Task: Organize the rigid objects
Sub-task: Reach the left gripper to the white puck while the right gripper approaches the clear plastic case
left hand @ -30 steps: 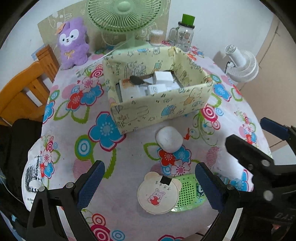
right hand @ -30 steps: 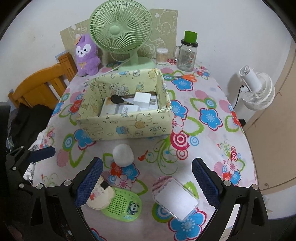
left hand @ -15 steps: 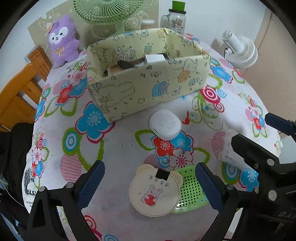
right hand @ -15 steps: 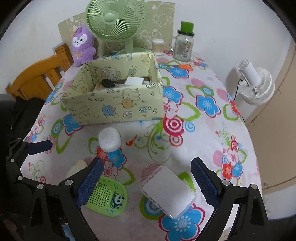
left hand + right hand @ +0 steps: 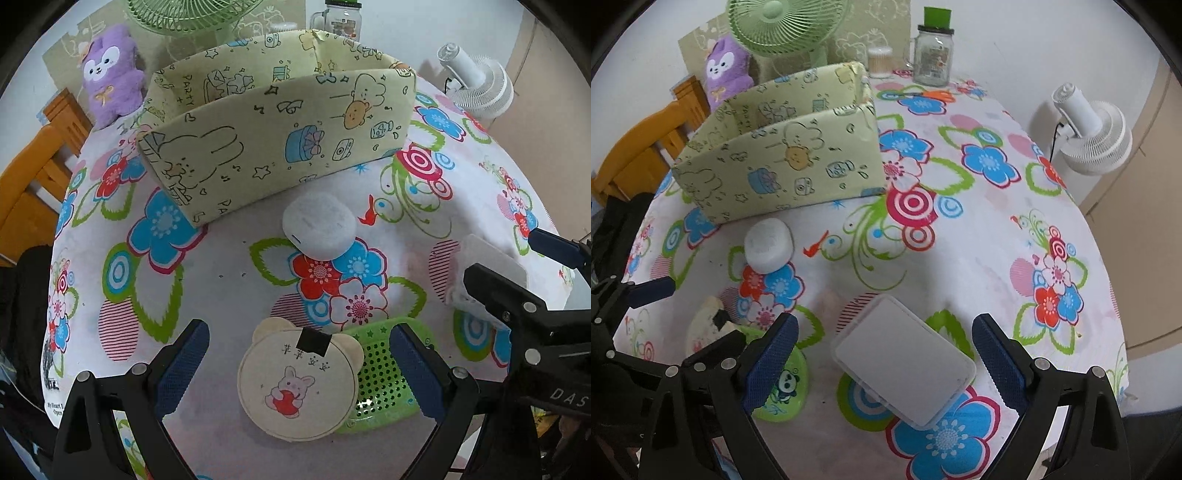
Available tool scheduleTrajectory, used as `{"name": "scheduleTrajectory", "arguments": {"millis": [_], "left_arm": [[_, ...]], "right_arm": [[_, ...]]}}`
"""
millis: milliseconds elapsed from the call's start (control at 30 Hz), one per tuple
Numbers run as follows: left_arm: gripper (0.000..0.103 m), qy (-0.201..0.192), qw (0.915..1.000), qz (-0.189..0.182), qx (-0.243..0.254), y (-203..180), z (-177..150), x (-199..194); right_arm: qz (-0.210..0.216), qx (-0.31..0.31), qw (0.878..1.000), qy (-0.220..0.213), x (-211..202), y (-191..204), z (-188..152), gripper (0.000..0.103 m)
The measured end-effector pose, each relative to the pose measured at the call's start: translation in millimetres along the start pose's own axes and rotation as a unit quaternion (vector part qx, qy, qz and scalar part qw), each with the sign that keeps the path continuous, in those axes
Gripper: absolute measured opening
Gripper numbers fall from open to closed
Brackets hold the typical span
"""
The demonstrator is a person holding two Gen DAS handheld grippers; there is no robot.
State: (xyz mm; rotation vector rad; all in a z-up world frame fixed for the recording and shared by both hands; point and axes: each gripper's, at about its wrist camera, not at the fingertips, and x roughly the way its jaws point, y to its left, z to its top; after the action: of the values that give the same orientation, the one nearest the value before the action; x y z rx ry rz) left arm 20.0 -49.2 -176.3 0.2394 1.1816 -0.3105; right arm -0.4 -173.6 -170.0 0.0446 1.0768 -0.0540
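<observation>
My left gripper (image 5: 299, 369) hangs open just above a cream bear-shaped disc (image 5: 297, 384) that lies partly over a green perforated dish (image 5: 384, 376). Its blue pads straddle both without touching. My right gripper (image 5: 884, 363) is open too, its pads either side of a white rectangular case (image 5: 903, 360) on the floral cloth. A white rounded case (image 5: 319, 227) (image 5: 769, 244) rests in front of the yellow cartoon-print storage box (image 5: 266, 147) (image 5: 783, 162). From this low angle the box's contents are hidden. The right gripper's black frame (image 5: 517, 314) shows at the left view's right edge.
A green desk fan (image 5: 783, 26), purple plush toy (image 5: 727, 72), glass jar with green lid (image 5: 932, 51) and small cup (image 5: 880, 61) stand at the table's back. A white floor fan (image 5: 1089, 125) stands beyond the right edge. A wooden chair (image 5: 33, 173) is at left.
Both grippers have come down toward the table; the disc, dish and white rectangular case look larger and closer, and the box's inside has dropped out of sight. Jaws stay wide.
</observation>
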Motion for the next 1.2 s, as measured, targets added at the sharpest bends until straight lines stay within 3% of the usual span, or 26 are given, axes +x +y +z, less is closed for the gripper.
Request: {"name": "scheduleTrajectory", "arguments": {"millis": [800,833,900,1000,1200], "left_arm": [[0.099,0.021,0.9997,0.004,0.012,-2,-1,19],[0.099,0.021,0.9997,0.003,0.009,-1,1,20],[0.099,0.023,0.9997,0.002,0.003,0,4,22],[0.099,0.022,0.9998,0.003,-0.001,1,10,24],[0.099,0.017,0.9998,0.001,-0.007,3,25,28]], "right_arm": [[-0.008,0.013,0.998,0.063,46,-12,-8,0.096],[-0.009,0.016,0.998,0.062,47,-12,-7,0.095],[0.005,0.016,0.999,0.051,45,-10,-3,0.078],[0.011,0.009,0.999,0.051,48,-6,5,0.069],[0.017,0.016,0.998,0.056,55,-5,20,0.066]]}}
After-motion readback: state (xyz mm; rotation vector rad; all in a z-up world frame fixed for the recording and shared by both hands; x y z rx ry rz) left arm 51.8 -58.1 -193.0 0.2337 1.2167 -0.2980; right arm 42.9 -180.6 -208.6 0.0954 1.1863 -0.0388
